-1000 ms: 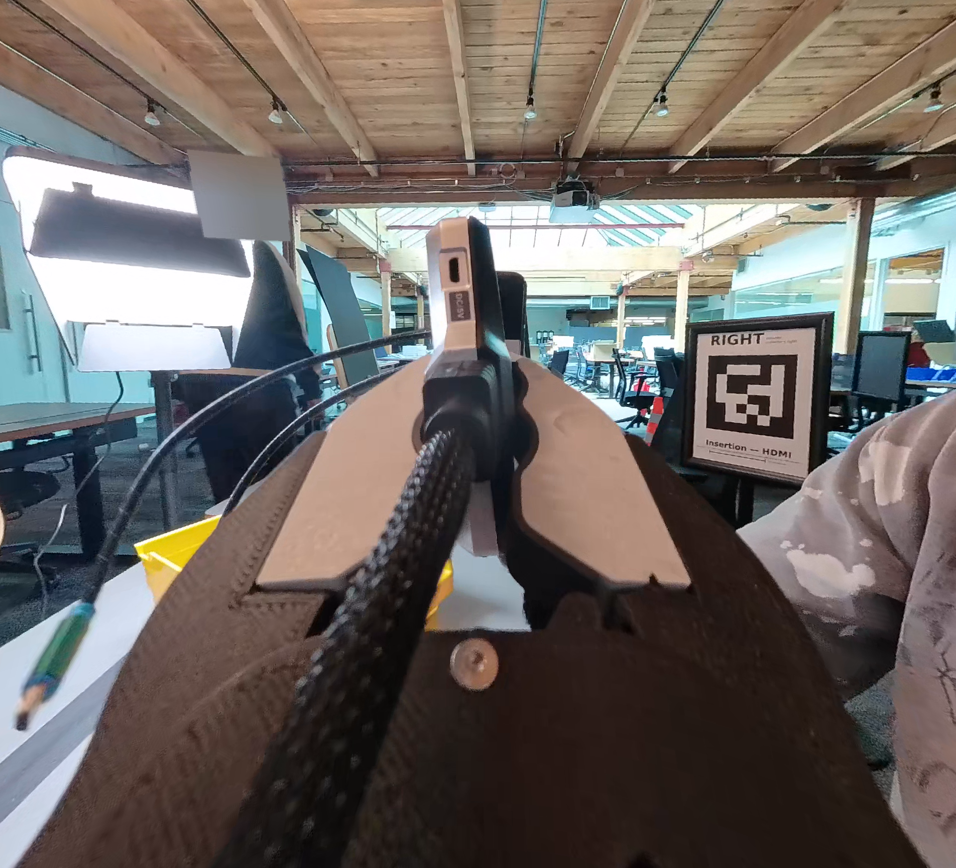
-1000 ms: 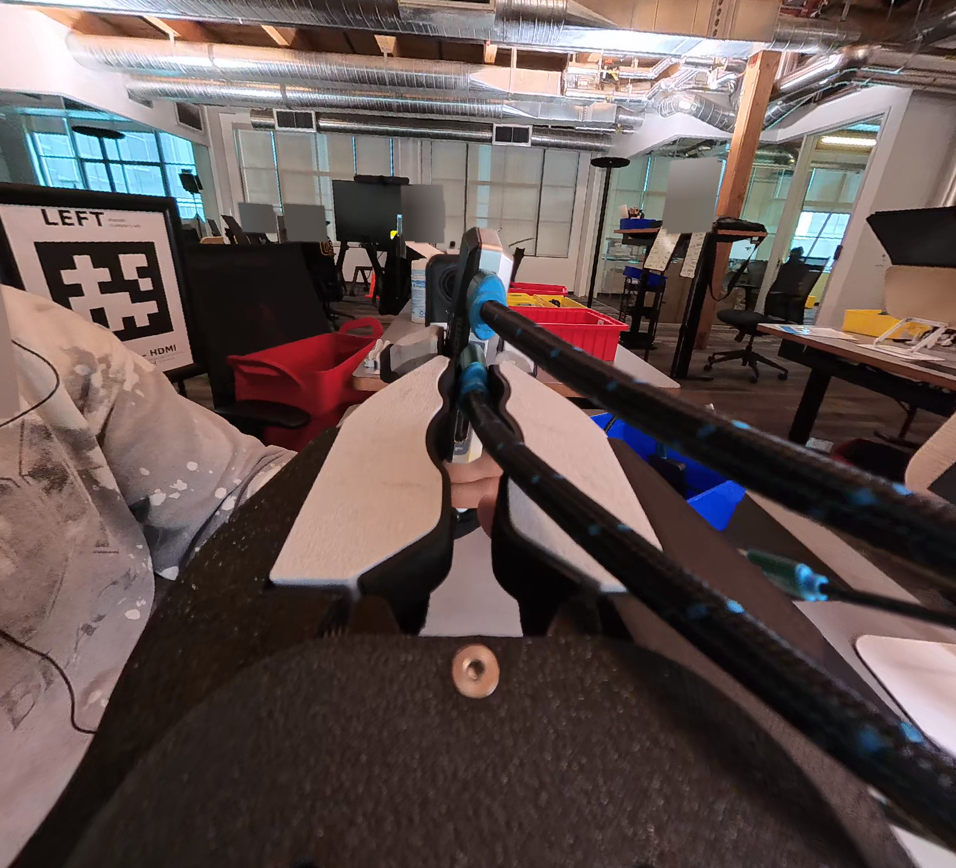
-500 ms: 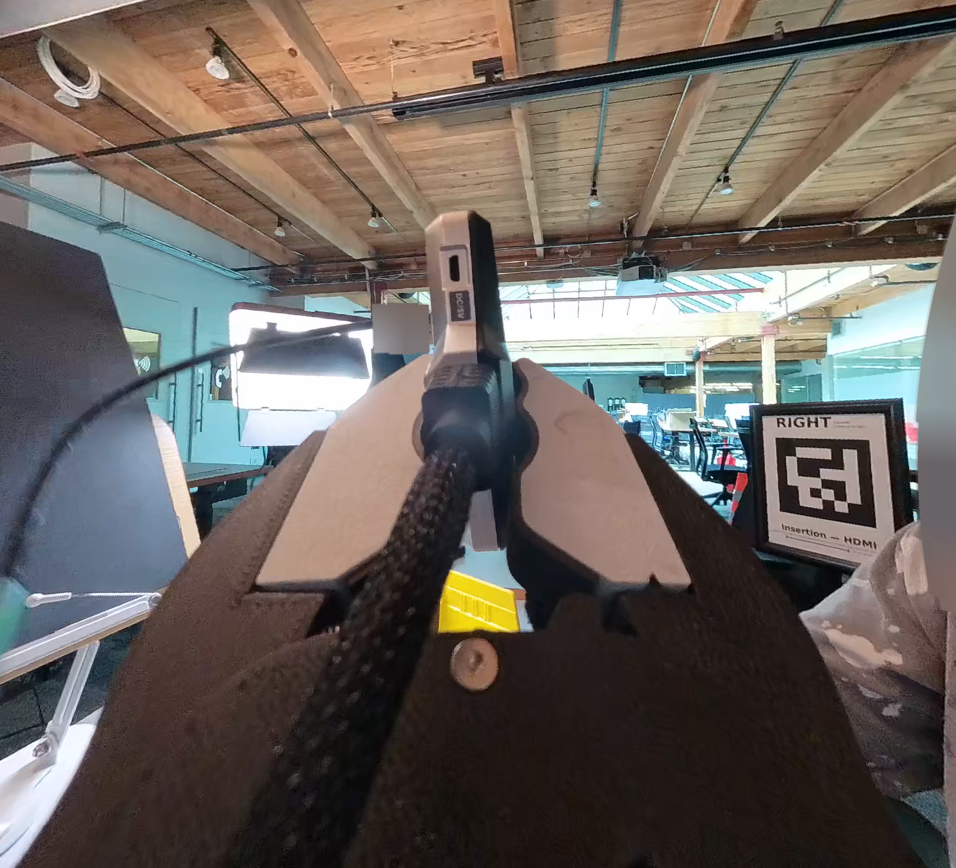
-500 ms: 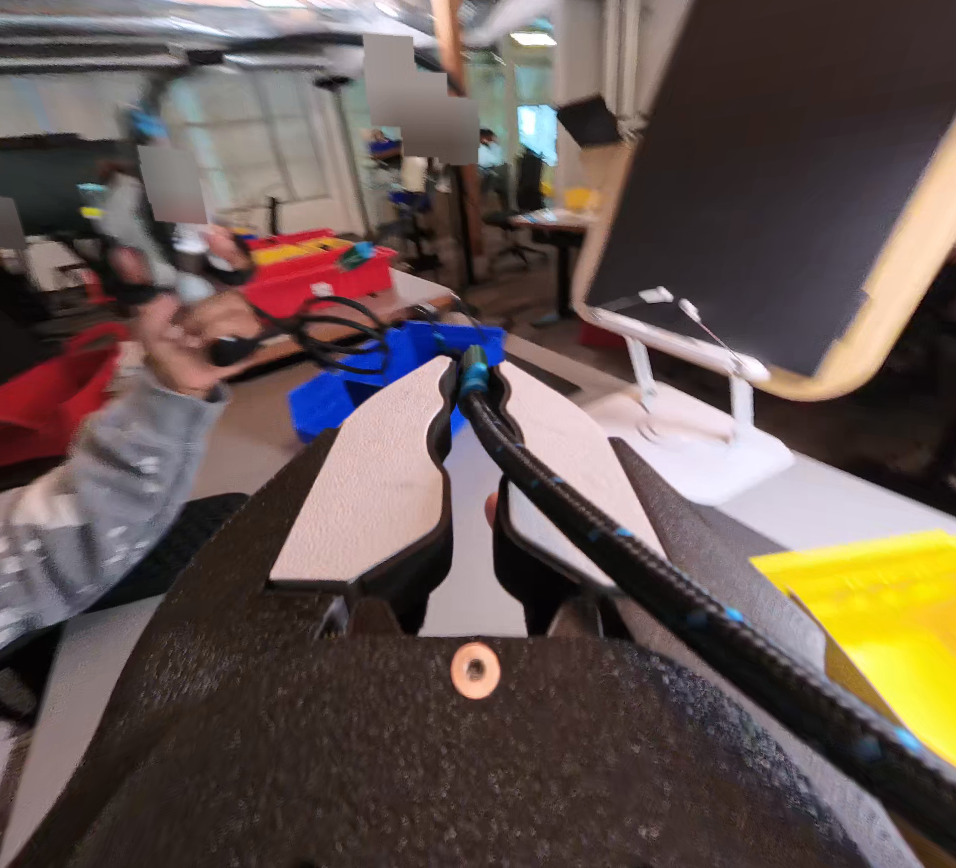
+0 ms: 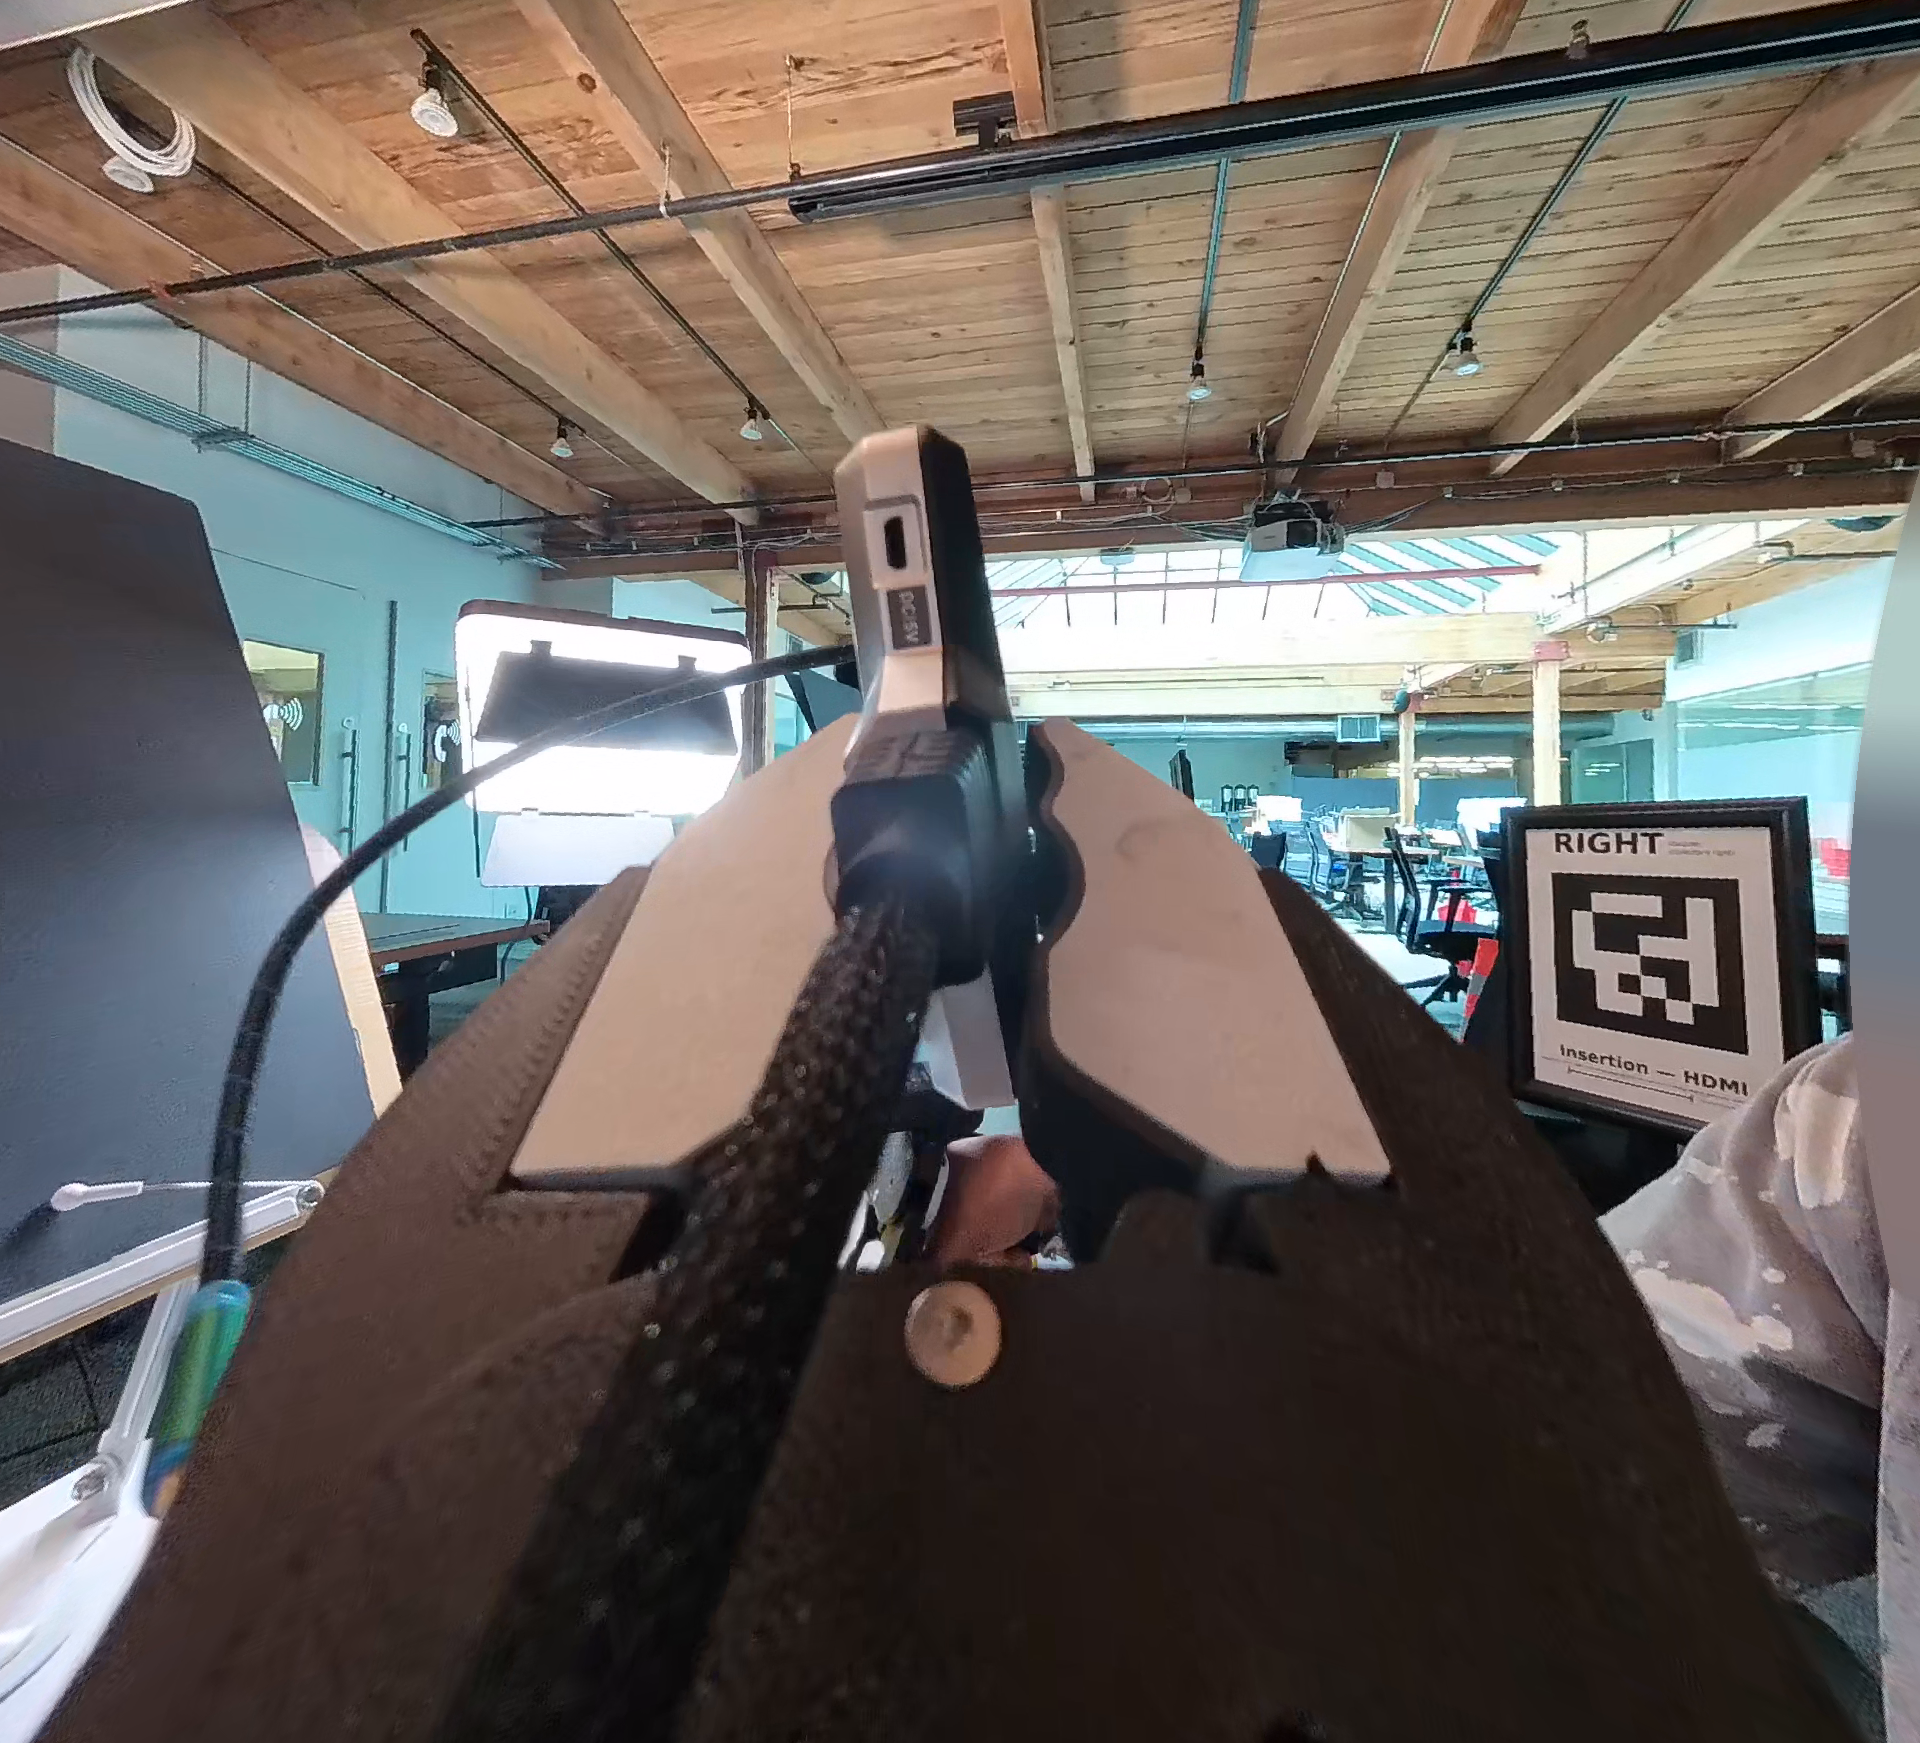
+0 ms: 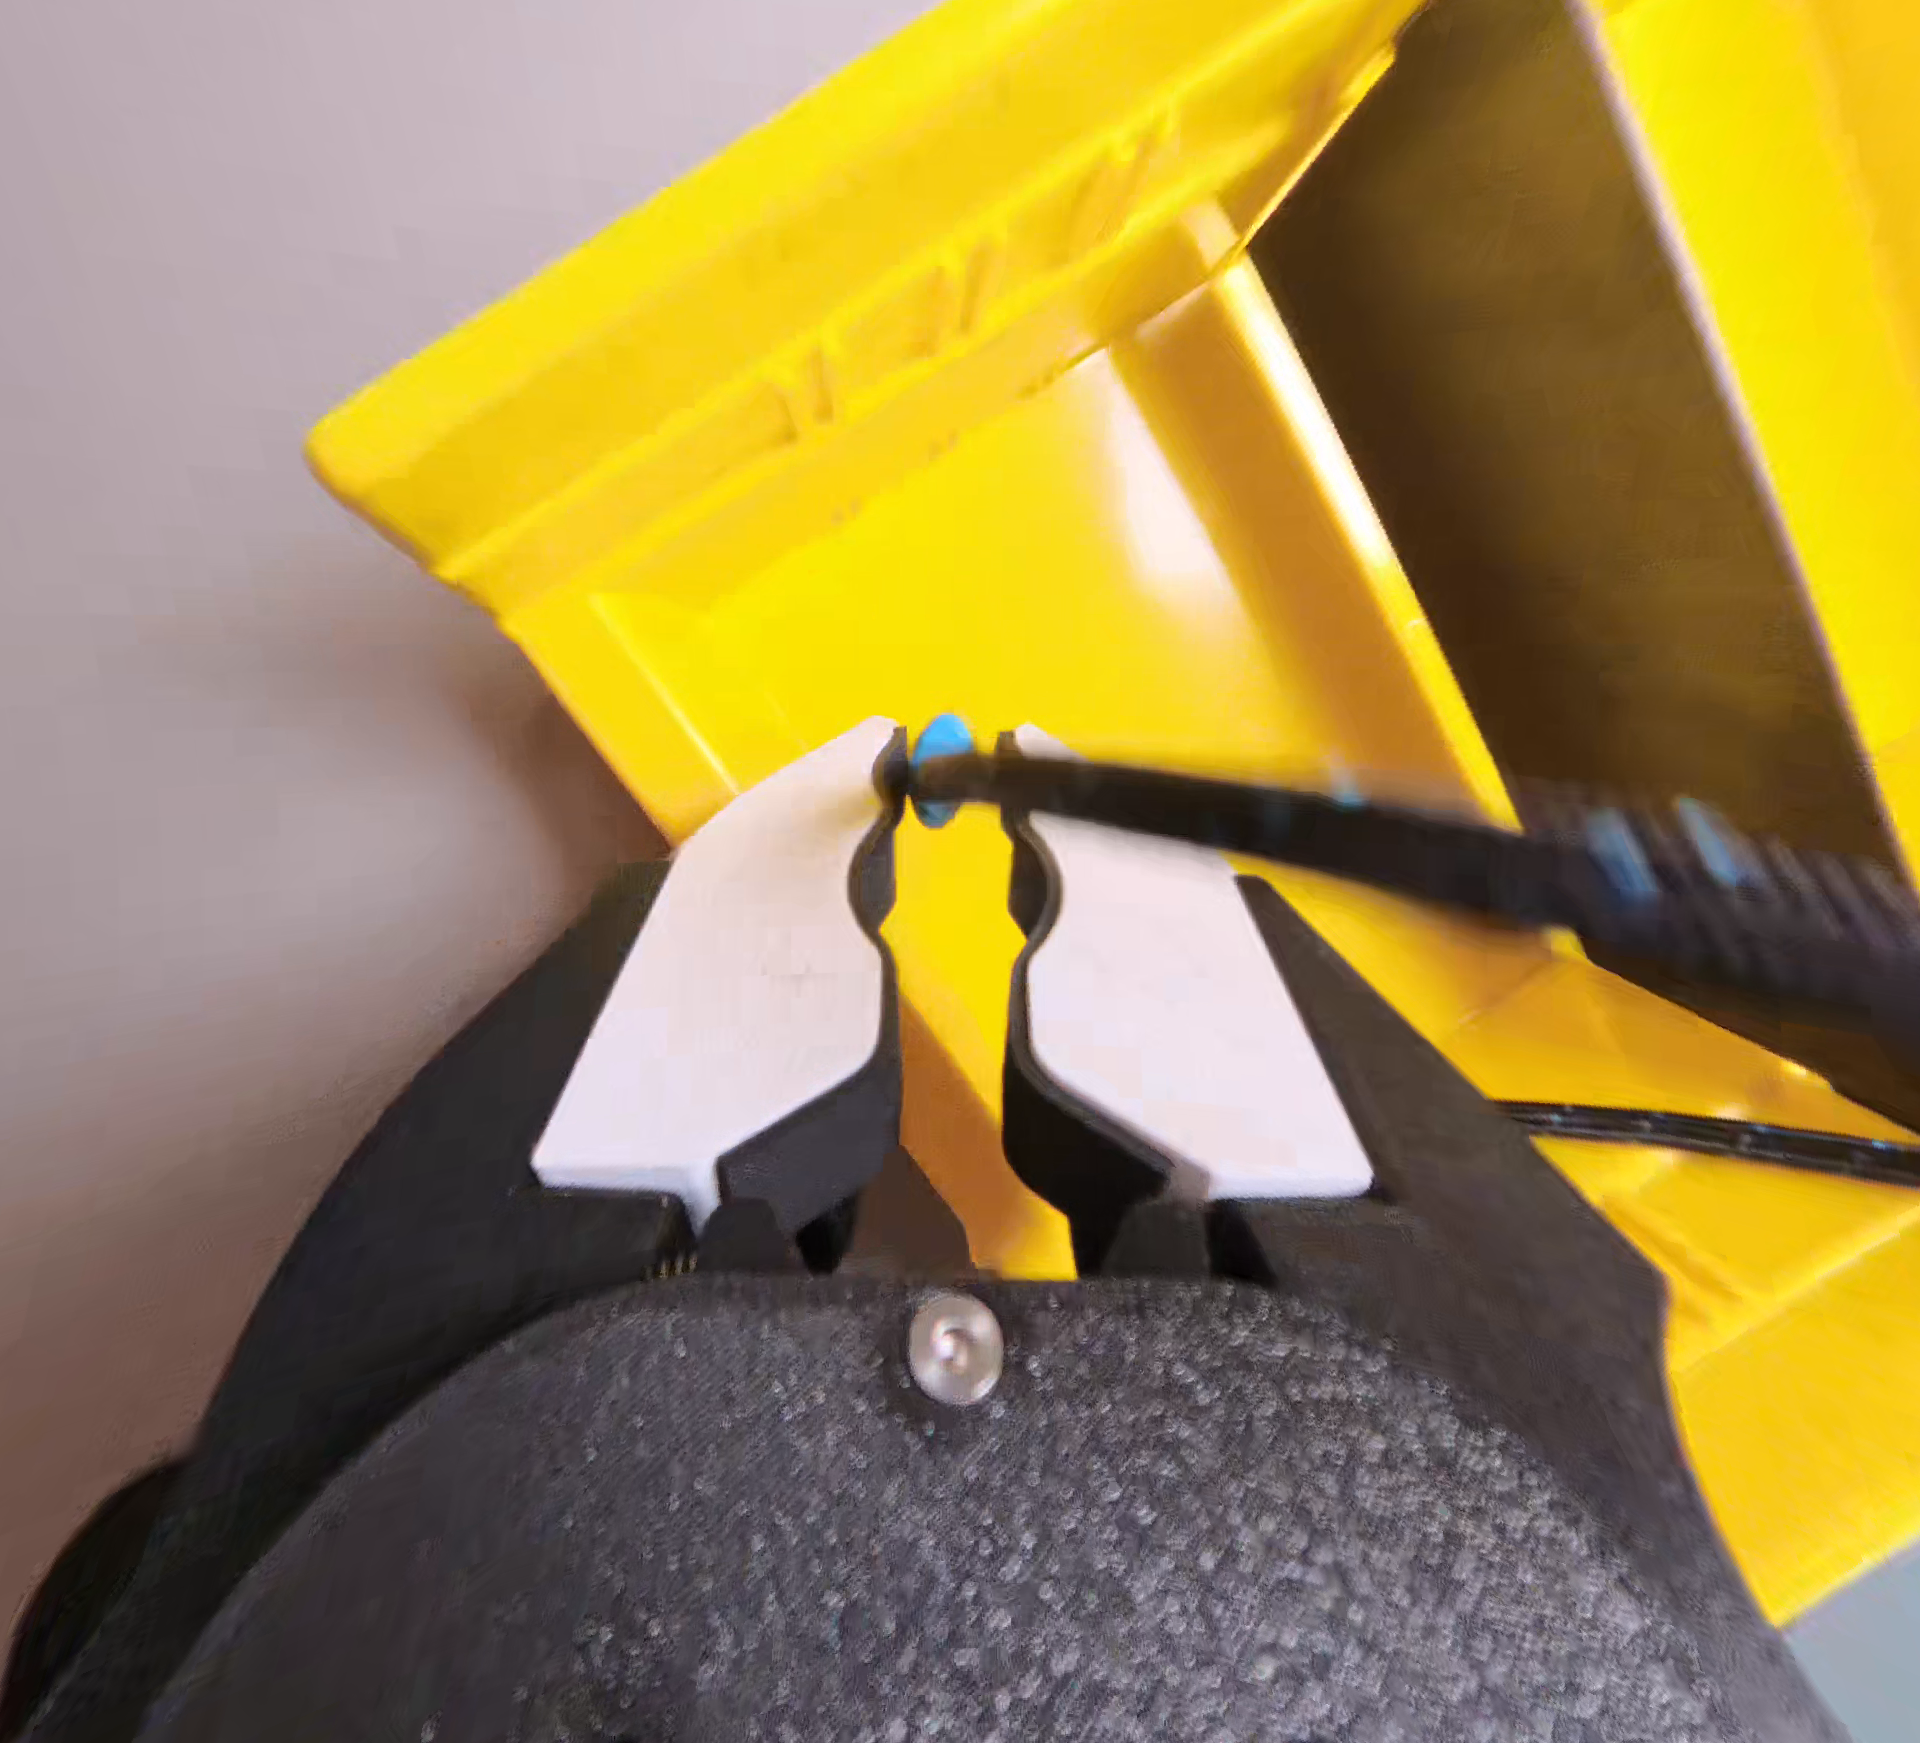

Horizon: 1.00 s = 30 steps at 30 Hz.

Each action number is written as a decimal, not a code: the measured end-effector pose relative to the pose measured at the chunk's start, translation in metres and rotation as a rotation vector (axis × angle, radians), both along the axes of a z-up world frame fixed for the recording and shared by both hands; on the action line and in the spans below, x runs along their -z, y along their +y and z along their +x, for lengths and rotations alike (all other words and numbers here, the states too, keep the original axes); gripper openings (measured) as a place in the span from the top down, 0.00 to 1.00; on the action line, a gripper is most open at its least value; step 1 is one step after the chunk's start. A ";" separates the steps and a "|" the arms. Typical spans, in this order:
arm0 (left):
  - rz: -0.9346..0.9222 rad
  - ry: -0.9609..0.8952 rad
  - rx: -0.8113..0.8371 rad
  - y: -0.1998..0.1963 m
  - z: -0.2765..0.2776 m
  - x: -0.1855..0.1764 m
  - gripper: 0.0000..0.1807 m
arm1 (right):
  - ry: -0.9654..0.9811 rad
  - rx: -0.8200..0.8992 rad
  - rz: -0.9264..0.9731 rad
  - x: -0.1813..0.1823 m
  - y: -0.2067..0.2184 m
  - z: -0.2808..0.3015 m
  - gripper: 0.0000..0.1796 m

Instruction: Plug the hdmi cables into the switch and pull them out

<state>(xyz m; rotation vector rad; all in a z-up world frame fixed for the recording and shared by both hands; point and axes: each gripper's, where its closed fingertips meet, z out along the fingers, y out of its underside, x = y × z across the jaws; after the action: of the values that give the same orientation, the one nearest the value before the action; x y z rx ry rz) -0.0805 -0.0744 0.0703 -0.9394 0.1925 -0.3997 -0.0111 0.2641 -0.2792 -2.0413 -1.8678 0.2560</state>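
Observation:
In the left wrist view my left gripper (image 5: 943, 737) is shut on the switch (image 5: 914, 571), a slim grey and black box held upright. A thick black braided HDMI cable (image 5: 821, 1101) is plugged into its near edge and runs back over the gripper. A thin black cable (image 5: 312, 883) leaves the switch's far side and hangs left. In the right wrist view my right gripper (image 6: 951, 763) hovers over a yellow bin (image 6: 831, 363) with its jaws parted. The blue-collared end of a black and blue braided HDMI cable (image 6: 1351, 826) lies loose across the fingertips and trails right into the bin.
A grey table top (image 6: 312, 135) lies left of the bin. A framed marker sign (image 5: 1652, 955) and a person's speckled sleeve (image 5: 1766, 1278) are to the right. A dark panel on a white stand (image 5: 125, 810) is to the left. A hand (image 5: 987, 1194) shows below the switch.
My right gripper pulled its cable out of the switch, swung away and down over the yellow bin, and its jaws parted. My left gripper kept hold of the switch and tilted upward.

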 end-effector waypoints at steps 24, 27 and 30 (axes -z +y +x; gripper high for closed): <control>-0.114 0.047 0.177 0.061 0.056 0.042 0.85 | 1.470 -0.771 -0.716 -0.307 -0.243 0.007 0.87; -0.141 0.060 0.195 0.074 0.069 0.054 0.85 | 1.477 -0.772 -0.737 -0.308 -0.247 0.008 0.86; -0.162 0.073 0.190 0.084 0.078 0.063 0.85 | 1.500 -0.752 -0.705 -0.308 -0.245 0.006 0.93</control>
<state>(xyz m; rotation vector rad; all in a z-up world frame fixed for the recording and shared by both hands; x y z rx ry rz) -0.0027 0.0100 0.0074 -1.1004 0.3208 -0.5633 -0.0052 0.0194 0.0285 -0.5971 -1.3243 2.0986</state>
